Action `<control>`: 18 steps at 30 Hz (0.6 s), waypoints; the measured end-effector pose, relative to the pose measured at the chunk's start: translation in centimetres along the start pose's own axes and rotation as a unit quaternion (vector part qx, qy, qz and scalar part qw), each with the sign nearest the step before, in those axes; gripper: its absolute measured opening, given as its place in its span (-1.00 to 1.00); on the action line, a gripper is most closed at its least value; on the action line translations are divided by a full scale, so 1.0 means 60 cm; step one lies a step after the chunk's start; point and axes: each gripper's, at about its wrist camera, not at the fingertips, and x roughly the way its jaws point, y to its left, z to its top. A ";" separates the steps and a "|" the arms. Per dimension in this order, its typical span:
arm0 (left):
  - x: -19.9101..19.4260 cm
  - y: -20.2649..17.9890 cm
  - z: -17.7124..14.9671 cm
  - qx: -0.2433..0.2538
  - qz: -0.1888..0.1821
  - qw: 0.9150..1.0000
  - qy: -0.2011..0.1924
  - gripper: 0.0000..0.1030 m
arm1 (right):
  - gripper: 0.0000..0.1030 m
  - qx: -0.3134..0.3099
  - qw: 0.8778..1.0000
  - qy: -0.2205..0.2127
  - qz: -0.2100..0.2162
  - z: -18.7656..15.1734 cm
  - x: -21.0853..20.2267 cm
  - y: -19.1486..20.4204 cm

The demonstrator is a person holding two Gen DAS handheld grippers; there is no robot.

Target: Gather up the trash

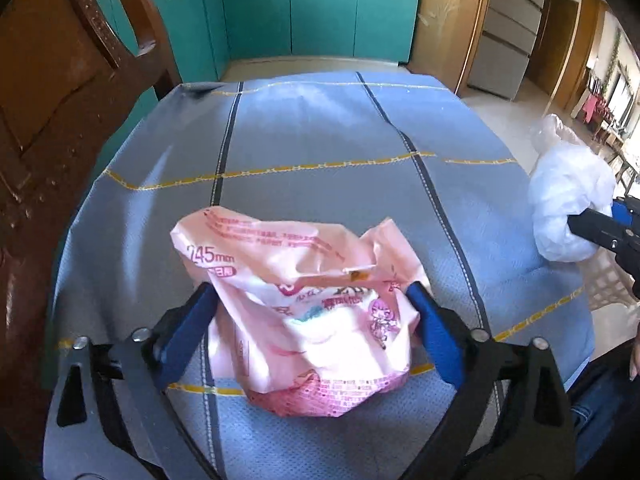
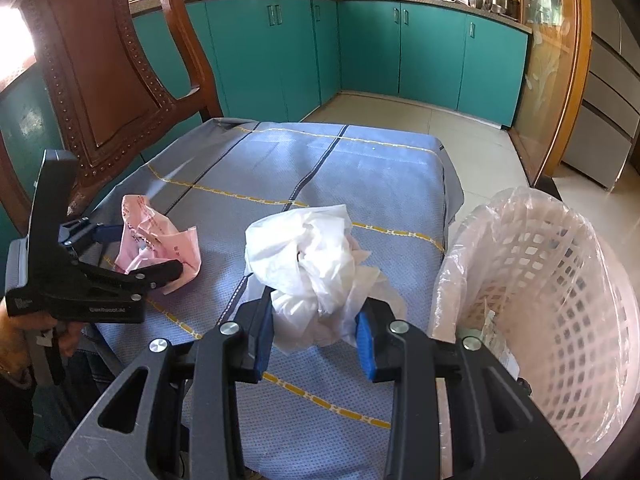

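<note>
A crumpled pink plastic package [image 1: 304,312] lies on the blue tablecloth [image 1: 312,140]. My left gripper [image 1: 316,320] is open, its blue fingers on either side of the package. The package [image 2: 160,240] and the left gripper [image 2: 132,252] also show in the right wrist view. My right gripper [image 2: 316,340] is shut on a crumpled white plastic bag [image 2: 316,264], held above the table beside the bin. The white bag [image 1: 568,208] shows at the right of the left wrist view. A pink lattice waste basket [image 2: 560,300] with a clear liner stands right of the table.
A carved wooden chair back [image 2: 100,92] stands at the table's left side. Teal kitchen cabinets [image 2: 380,48] line the far wall, with tiled floor [image 2: 472,148] between. A glass door with a wooden frame [image 2: 552,60] is at the right.
</note>
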 end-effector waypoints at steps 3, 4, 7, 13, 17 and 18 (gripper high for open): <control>-0.001 0.001 -0.003 -0.009 -0.009 1.000 -0.006 0.43 | -0.34 -0.005 1.000 0.004 -0.001 -0.002 0.005 0.004; -0.001 0.000 -0.002 -0.007 -0.009 1.000 -0.006 0.34 | -0.34 -0.006 1.000 0.006 -0.002 -0.002 0.007 0.005; -0.008 -0.009 -0.009 0.002 -0.012 1.000 -0.012 0.12 | -0.34 -0.010 1.000 0.012 -0.004 -0.005 0.014 0.009; -0.033 -0.029 -0.019 0.004 -0.004 0.999 -0.033 -0.03 | -0.34 -0.018 1.000 0.015 -0.007 -0.007 0.018 0.016; -0.076 -0.042 -0.018 0.007 0.000 0.998 -0.062 -0.04 | -0.34 -0.014 1.000 0.010 -0.006 -0.006 0.015 0.014; -0.087 -0.046 -0.016 0.010 0.003 0.998 -0.069 -0.04 | -0.34 -0.014 1.000 0.009 -0.006 -0.007 0.014 0.014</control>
